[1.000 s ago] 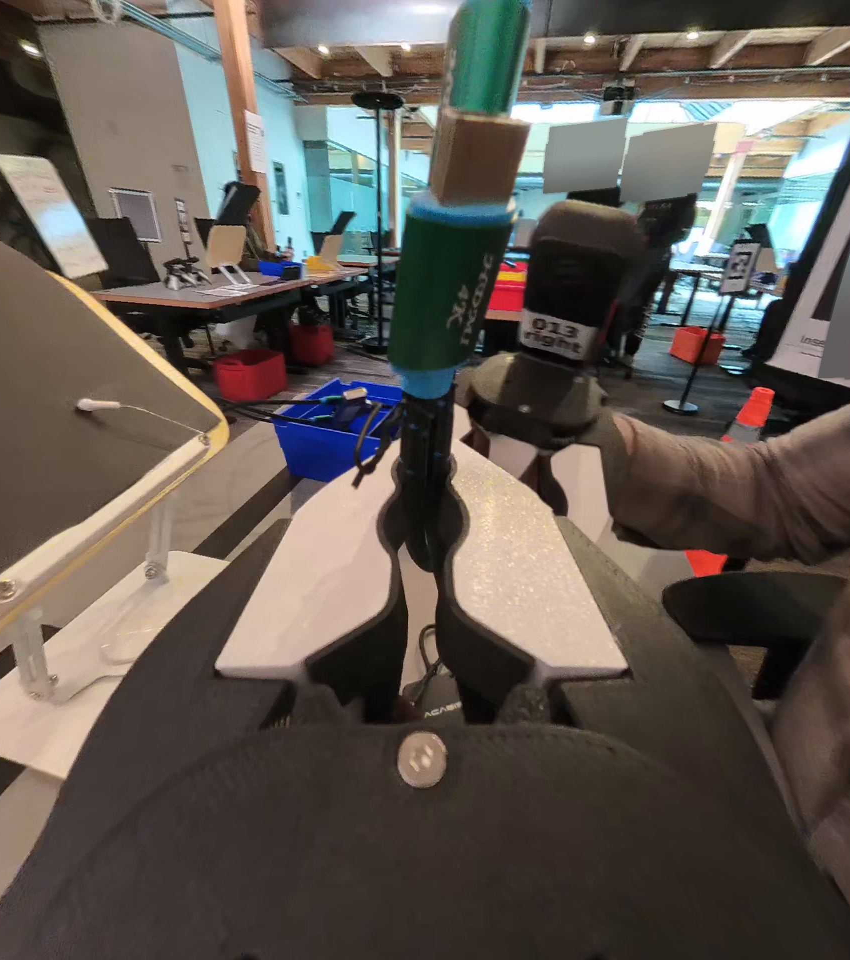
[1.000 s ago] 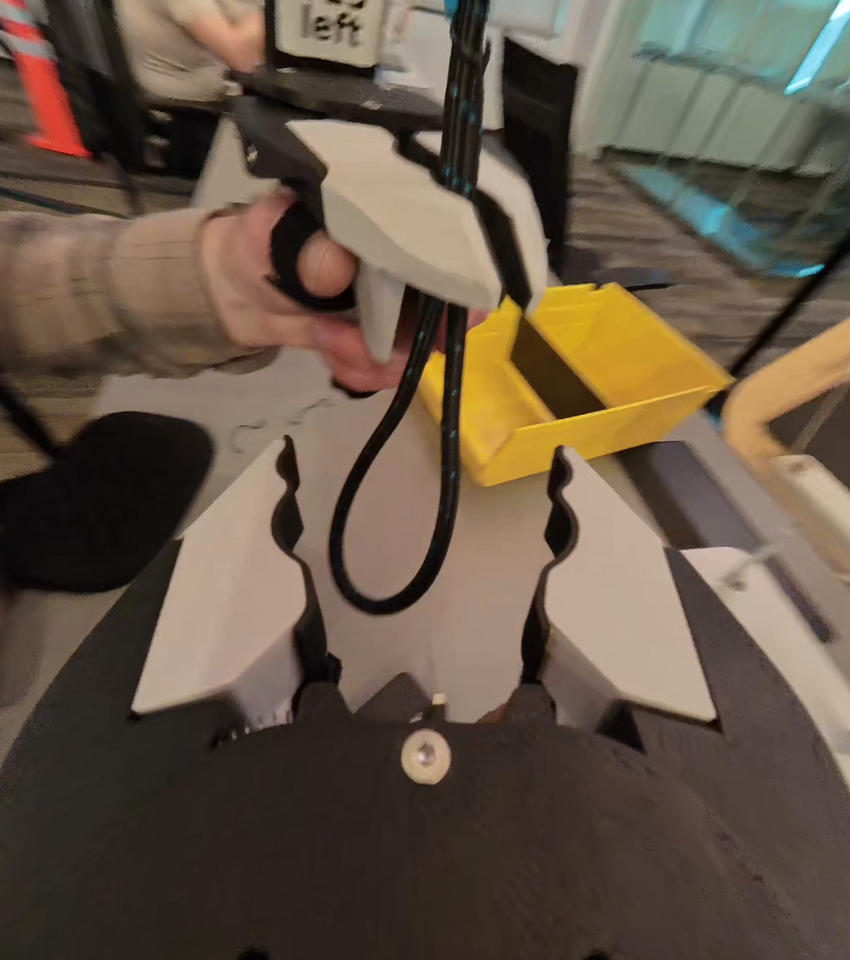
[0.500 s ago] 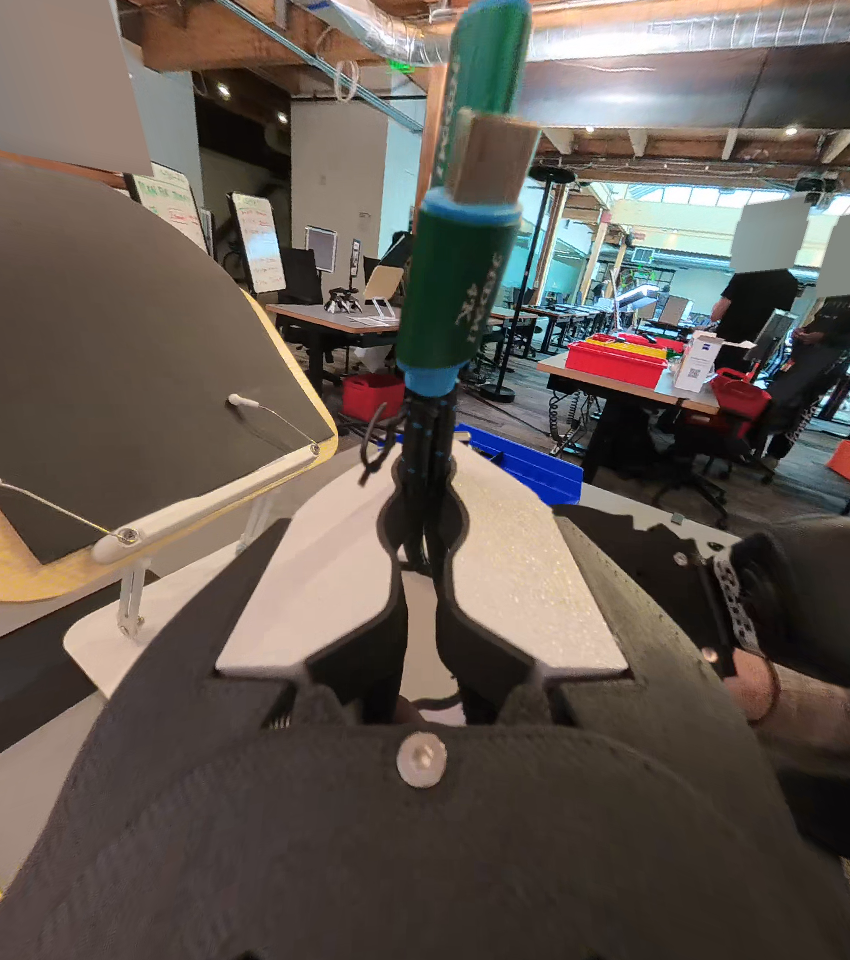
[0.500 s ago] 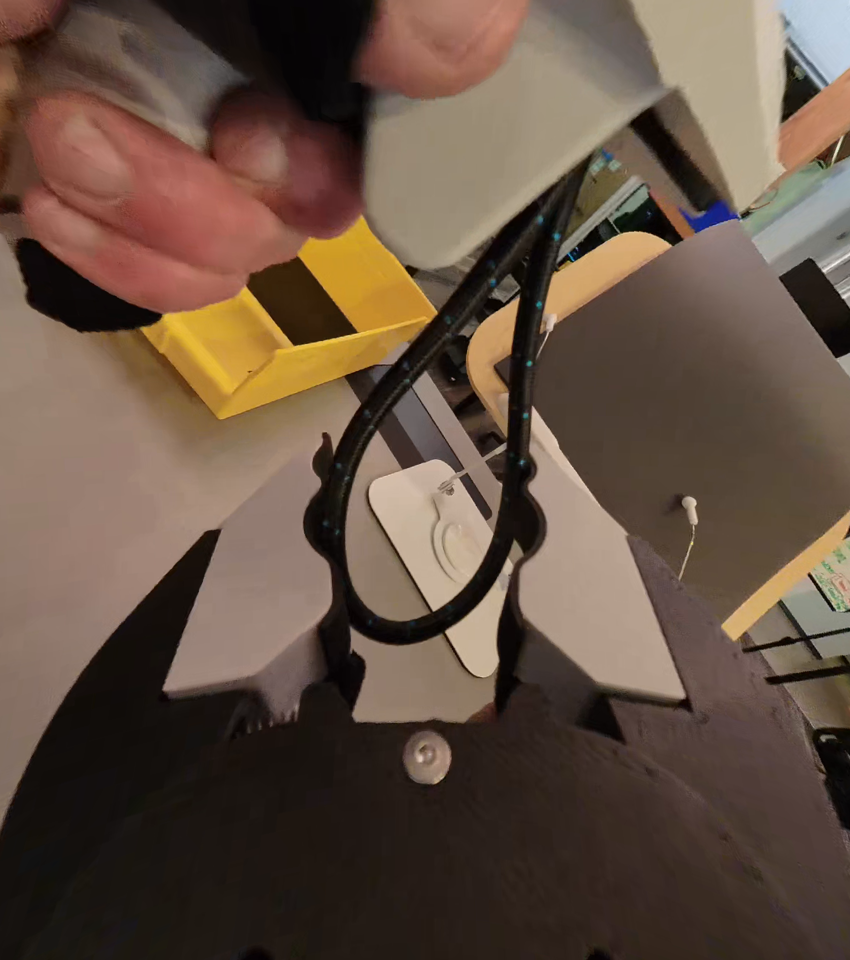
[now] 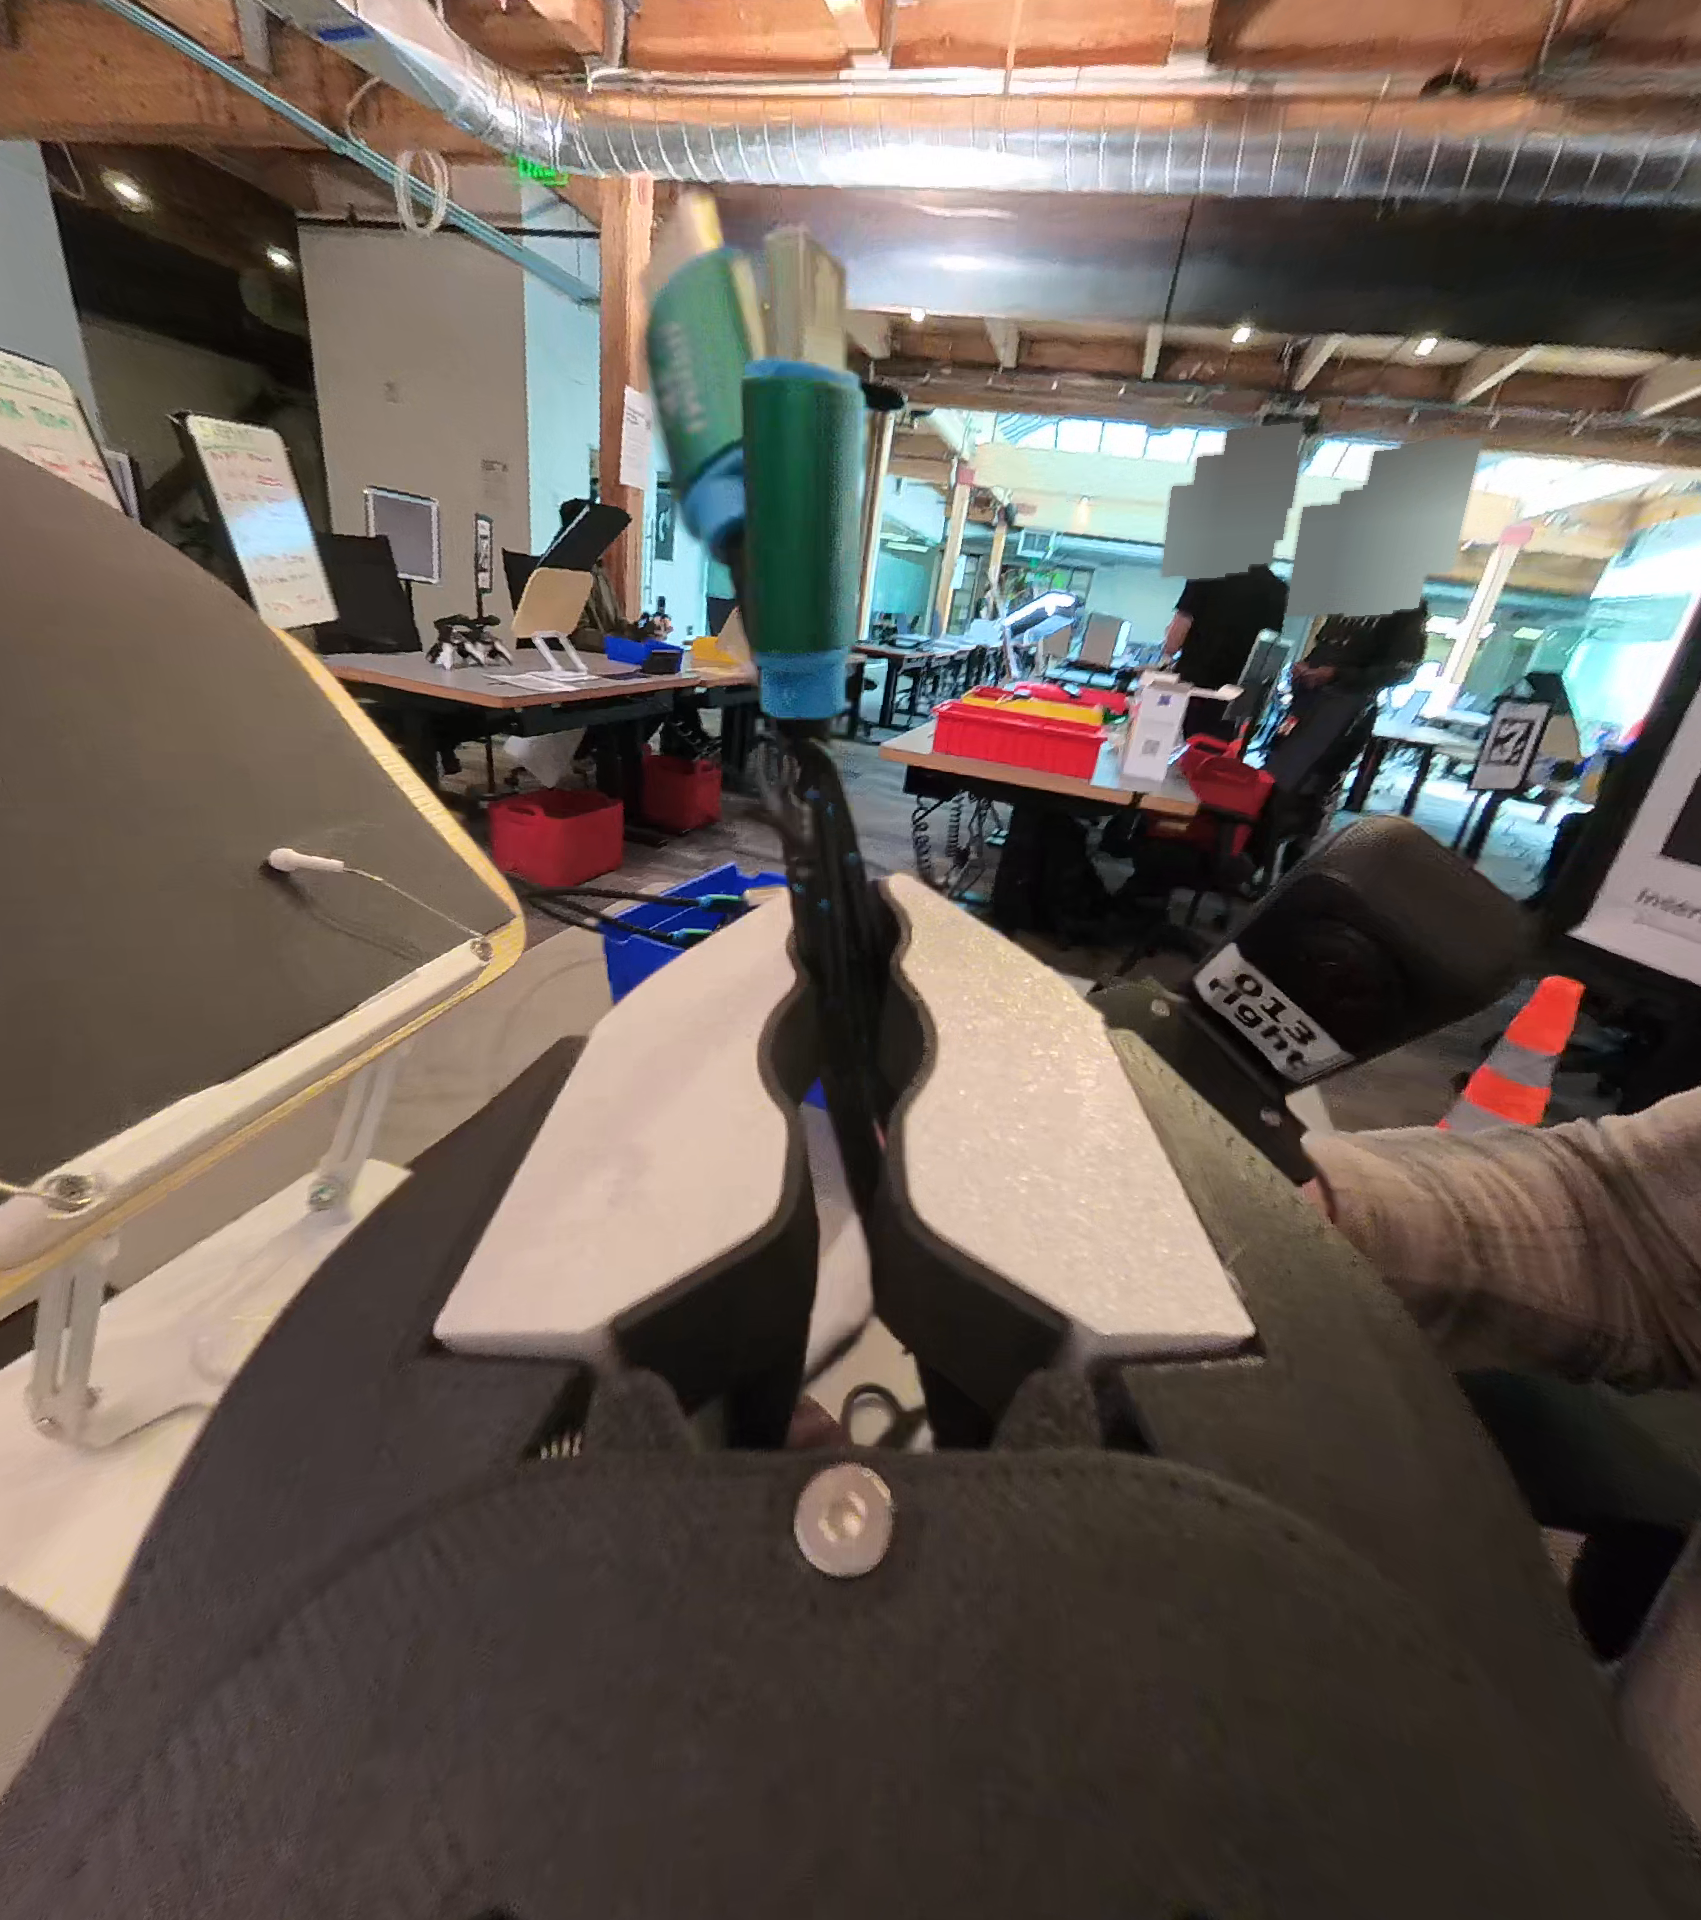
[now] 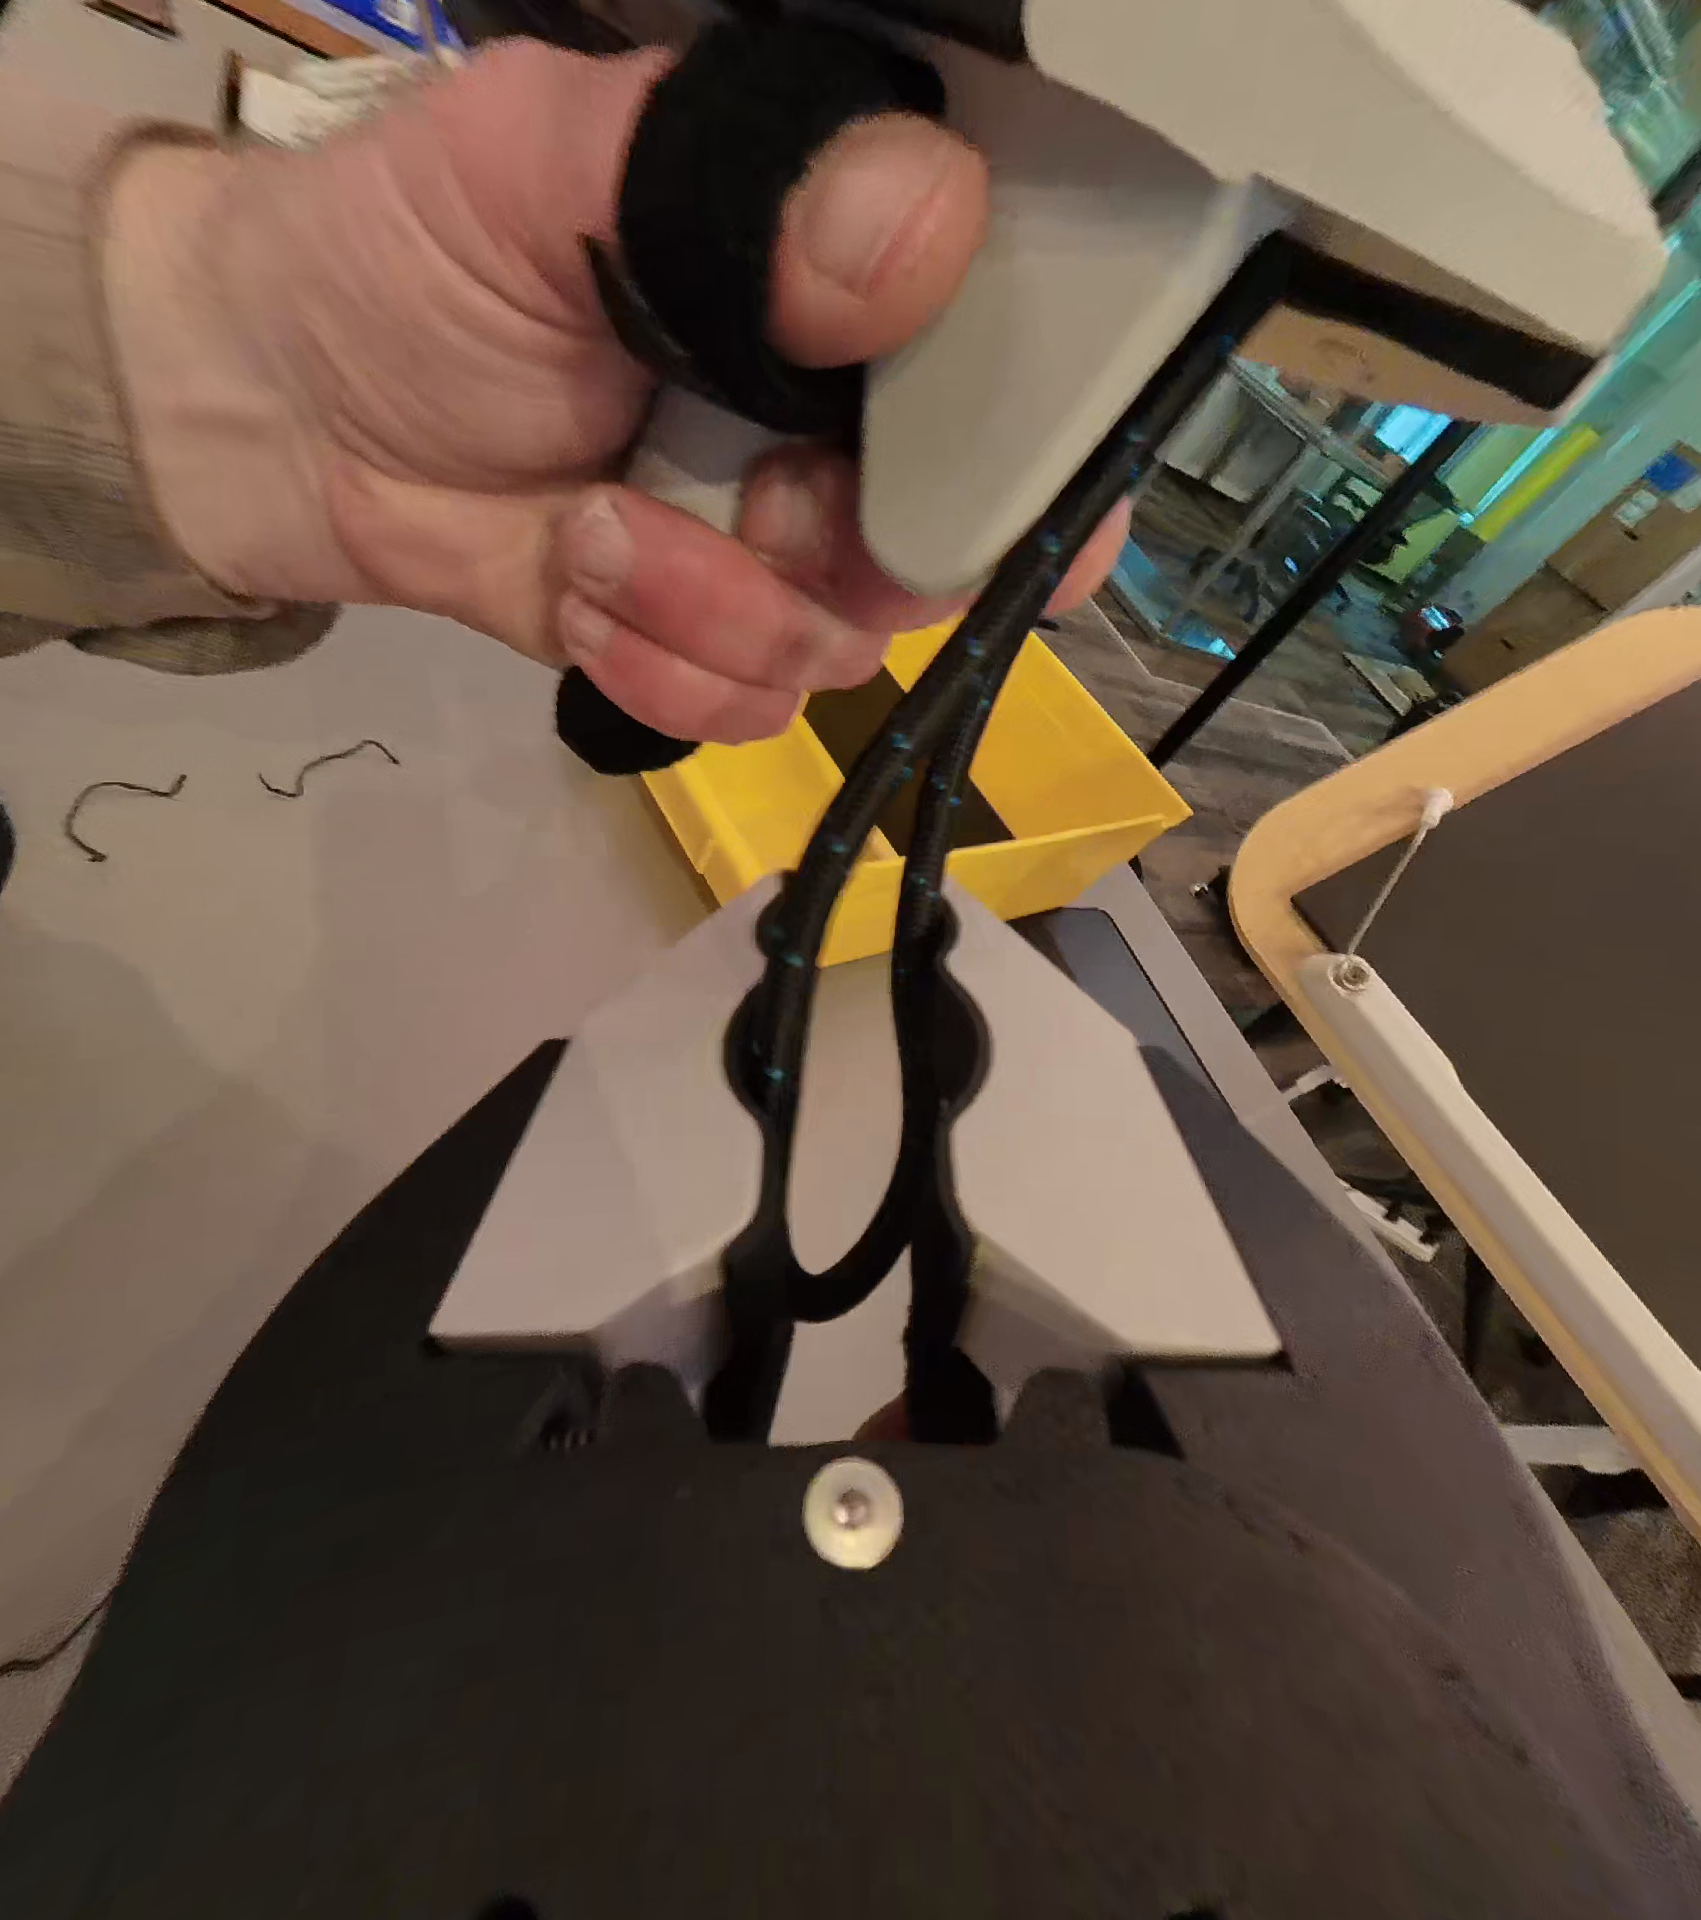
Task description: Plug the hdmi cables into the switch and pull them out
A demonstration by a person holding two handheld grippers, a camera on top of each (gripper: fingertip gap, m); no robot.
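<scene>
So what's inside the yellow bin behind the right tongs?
The yellow bin shows a dark divider and bare yellow walls; the looped cable and hand cover part of it.

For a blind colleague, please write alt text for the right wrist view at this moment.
The right gripper has nearly closed its grey fingers around a hanging loop of black braided cable. A hand above holds the left gripper, which grips both cable strands. A yellow bin sits behind on the grey table.
</scene>
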